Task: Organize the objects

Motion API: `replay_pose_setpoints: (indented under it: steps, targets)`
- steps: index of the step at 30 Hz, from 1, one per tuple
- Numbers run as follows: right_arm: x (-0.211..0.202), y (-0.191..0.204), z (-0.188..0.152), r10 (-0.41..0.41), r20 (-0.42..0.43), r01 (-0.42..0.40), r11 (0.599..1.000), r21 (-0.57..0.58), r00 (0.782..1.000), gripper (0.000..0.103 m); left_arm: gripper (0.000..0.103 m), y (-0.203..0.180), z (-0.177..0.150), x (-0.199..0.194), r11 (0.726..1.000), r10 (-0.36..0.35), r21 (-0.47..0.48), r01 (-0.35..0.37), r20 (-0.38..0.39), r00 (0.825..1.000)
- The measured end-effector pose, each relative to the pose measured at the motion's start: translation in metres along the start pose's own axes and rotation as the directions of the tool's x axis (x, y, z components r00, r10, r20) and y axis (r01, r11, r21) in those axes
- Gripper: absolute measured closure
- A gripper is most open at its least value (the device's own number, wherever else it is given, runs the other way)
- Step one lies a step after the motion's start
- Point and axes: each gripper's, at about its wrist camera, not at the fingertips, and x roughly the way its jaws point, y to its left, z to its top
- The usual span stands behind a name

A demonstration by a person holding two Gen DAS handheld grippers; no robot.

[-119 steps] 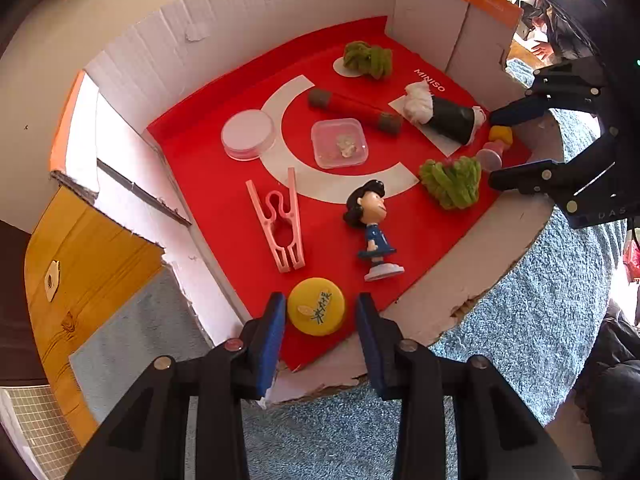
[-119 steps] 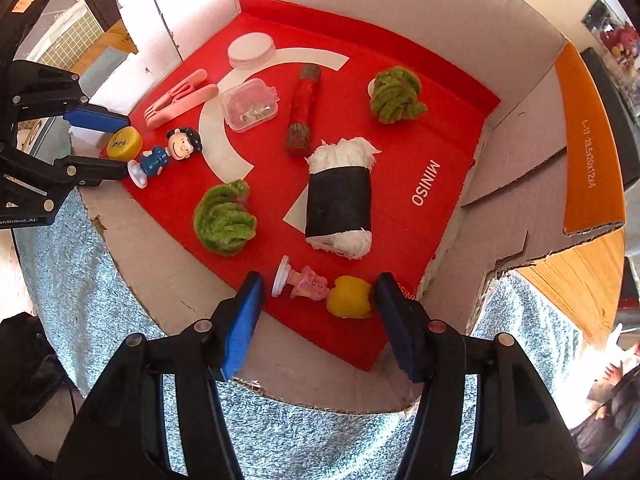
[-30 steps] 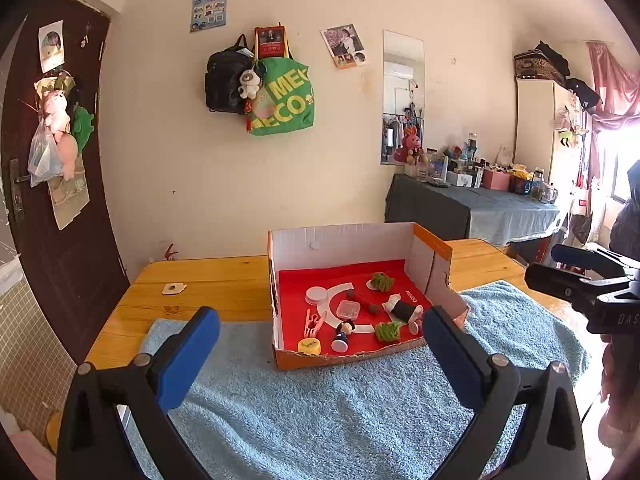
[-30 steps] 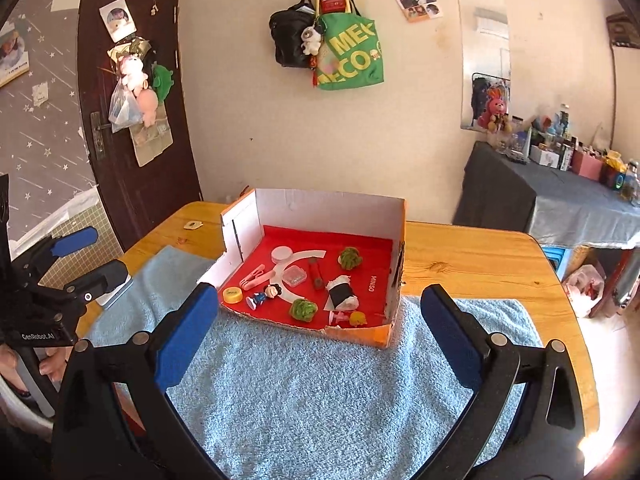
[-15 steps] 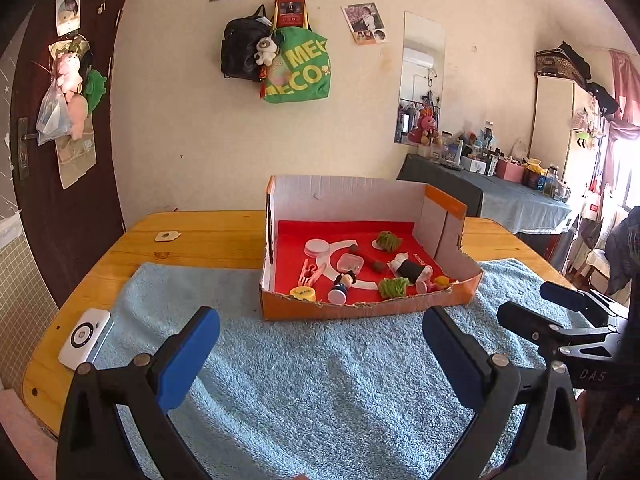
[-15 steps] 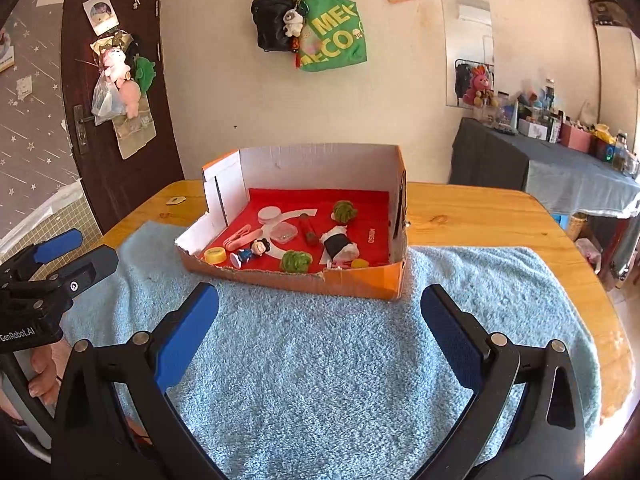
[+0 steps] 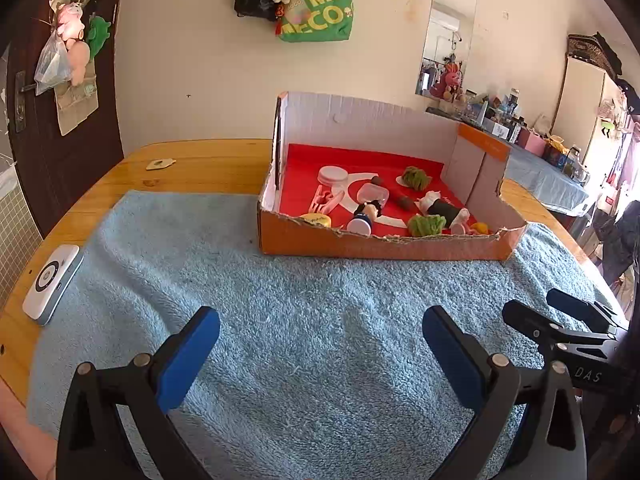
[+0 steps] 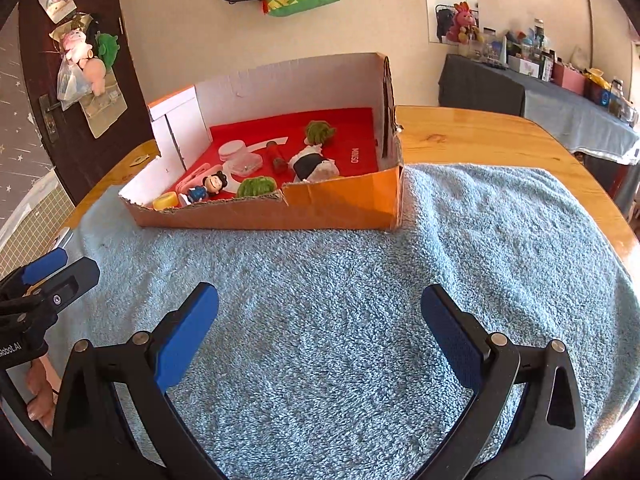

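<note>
An orange cardboard box [image 7: 380,245] with a red floor stands on a blue towel [image 7: 304,320]; it also shows in the right wrist view [image 8: 344,204]. Inside lie a dark-haired figurine [image 7: 366,214], a yellow cap [image 7: 316,220], a pink clip [image 7: 326,200], a clear small container [image 7: 374,194], a white lid [image 7: 333,175], two green fuzzy balls [image 7: 426,224], a black-and-white plush roll [image 7: 444,209] and a brown stick [image 8: 276,156]. My left gripper [image 7: 320,352] is open and empty, low over the towel well before the box. My right gripper [image 8: 318,328] is open and empty too.
A white and blue device [image 7: 50,284] lies at the left table edge. A small tag [image 7: 159,164] lies on the wooden table [image 7: 192,164]. The other gripper shows at the right [image 7: 568,332] and at the left [image 8: 44,284]. A dark door [image 7: 44,80] stands left.
Both grippers have pulled back from the box, opened wide and sunk low over the towel. The box and its objects have not moved.
</note>
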Motion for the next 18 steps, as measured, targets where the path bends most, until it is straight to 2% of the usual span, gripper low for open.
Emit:
replay_pose_setpoints:
  steps: [7, 18]
  targets:
    - [0.014, -0.005, -0.005, -0.005, -0.047, 0.005, 1.000, 0.015, 0.999, 0.000, 0.000, 0.000, -0.006, 0.022, 1.000, 0.024, 0.005, -0.024, -0.069, 0.997]
    - [0.019, -0.003, -0.005, -0.035, -0.070, 0.035, 0.999, -0.010, 0.997, 0.000, 0.000, -0.004, -0.011, 0.036, 0.998, 0.062, 0.022, -0.060, -0.118, 0.991]
